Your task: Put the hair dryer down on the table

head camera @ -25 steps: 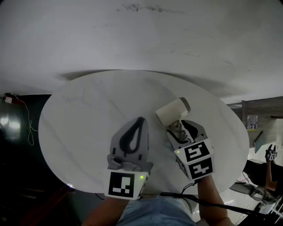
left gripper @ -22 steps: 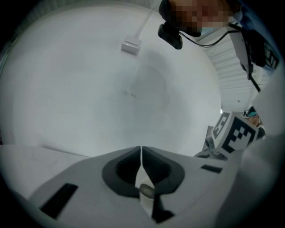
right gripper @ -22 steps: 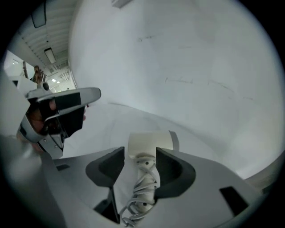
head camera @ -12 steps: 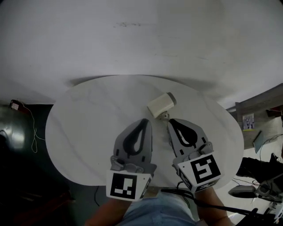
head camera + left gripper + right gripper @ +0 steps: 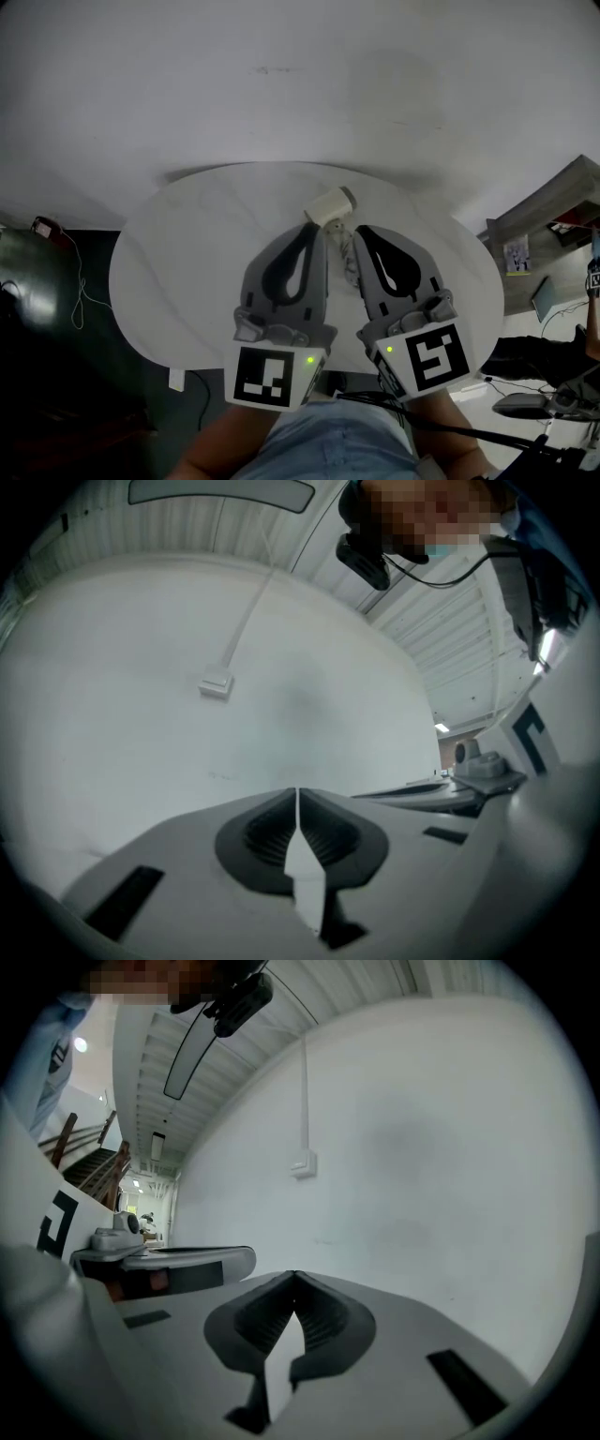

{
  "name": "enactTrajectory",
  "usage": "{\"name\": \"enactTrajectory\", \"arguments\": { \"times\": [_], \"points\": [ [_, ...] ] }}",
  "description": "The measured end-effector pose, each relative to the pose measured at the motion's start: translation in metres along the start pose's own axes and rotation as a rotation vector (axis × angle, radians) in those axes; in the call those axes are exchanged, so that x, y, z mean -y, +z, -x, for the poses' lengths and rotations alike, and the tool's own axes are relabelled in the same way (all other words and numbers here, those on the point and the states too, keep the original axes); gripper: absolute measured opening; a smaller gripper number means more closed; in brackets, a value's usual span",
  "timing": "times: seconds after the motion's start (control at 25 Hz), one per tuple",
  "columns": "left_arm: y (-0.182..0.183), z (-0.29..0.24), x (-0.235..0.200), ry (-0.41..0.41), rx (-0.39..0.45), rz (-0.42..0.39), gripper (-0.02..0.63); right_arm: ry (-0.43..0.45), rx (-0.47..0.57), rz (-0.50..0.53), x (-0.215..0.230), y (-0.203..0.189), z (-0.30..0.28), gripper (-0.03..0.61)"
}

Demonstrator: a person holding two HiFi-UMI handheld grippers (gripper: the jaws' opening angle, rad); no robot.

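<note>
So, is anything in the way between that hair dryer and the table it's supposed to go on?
Nothing visible. The hair dryer already lies on the round white table, just past the tips of the left hand-held gripper and the right hand-held gripper, both shut and empty.

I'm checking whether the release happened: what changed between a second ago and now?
The right gripper let go of the hair dryer, drew back towards the person and shut its jaws on nothing. The hair dryer now lies on the table, apart from both grippers. The left gripper stayed shut and empty, beside the right one.
</note>
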State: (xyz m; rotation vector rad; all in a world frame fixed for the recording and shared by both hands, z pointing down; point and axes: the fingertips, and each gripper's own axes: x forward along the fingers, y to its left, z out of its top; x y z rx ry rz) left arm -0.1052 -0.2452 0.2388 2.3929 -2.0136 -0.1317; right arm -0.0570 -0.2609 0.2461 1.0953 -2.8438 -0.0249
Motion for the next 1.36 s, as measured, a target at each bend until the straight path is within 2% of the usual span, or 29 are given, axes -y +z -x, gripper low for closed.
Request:
{"name": "enactTrajectory", "arguments": {
  "times": [0.52,0.72,1.36],
  "points": [
    [0.024,0.022,0.011,0.006,0.039,-0.04,0.017,0.024,0.044,0.044,-0.019,0.022,0.016,0.009],
    [0.025,0.02,0.008,0.009,0.043,-0.045,0.017,0.02,0.07,0.059,-0.018,0.028,0.012,0.009],
    [0.018,0.012,0.004,0.009,0.033,-0.047,0.017,0.028,0.058,0.05,-0.016,0.021,0.003,0.009]
  ]
}}
